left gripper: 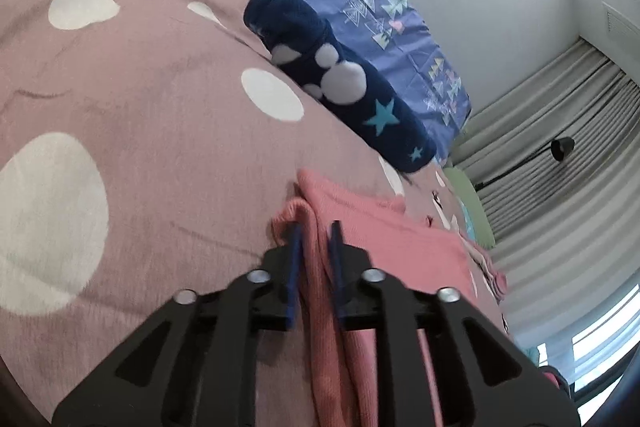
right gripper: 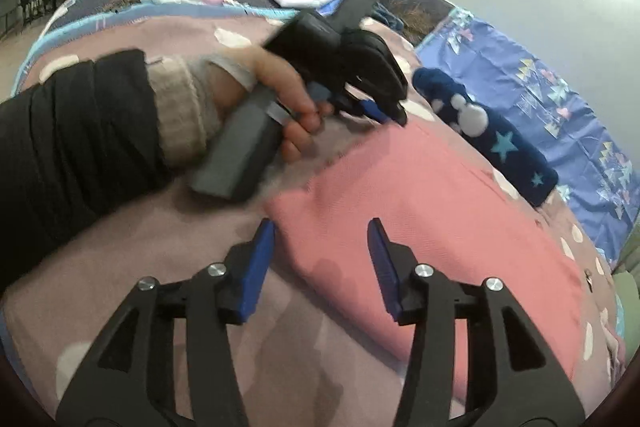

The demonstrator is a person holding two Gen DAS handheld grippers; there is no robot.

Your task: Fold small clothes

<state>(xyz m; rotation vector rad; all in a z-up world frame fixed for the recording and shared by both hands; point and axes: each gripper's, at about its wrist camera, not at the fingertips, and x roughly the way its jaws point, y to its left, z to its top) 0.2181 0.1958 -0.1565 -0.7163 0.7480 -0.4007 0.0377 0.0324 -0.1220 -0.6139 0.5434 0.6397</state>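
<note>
- Left wrist view: the left gripper (left gripper: 316, 231) is pinched on a fold of the pink garment (left gripper: 384, 235), cloth running between its blue pads and down to the bottom of the frame; the rest of the garment spreads toward the right middle.
- Right wrist view: the right gripper (right gripper: 320, 231) hangs with its pads wide apart and nothing between them, over the near lower-left corner of the pink garment (right gripper: 432, 211).
- In the same view the garment's long axis runs from the upper centre, where the left gripper (right gripper: 380, 111) holds one corner, down to the lower right.
- The right gripper is therefore the nearer one to the free near corner, which lies just ahead between its pads; judged from this, closing there would give a matching hold for the fold.
- A navy sock (right gripper: 484, 139) lies beside the garment's far edge on the dotted sheet (left gripper: 140, 107), just clear of it.
</note>
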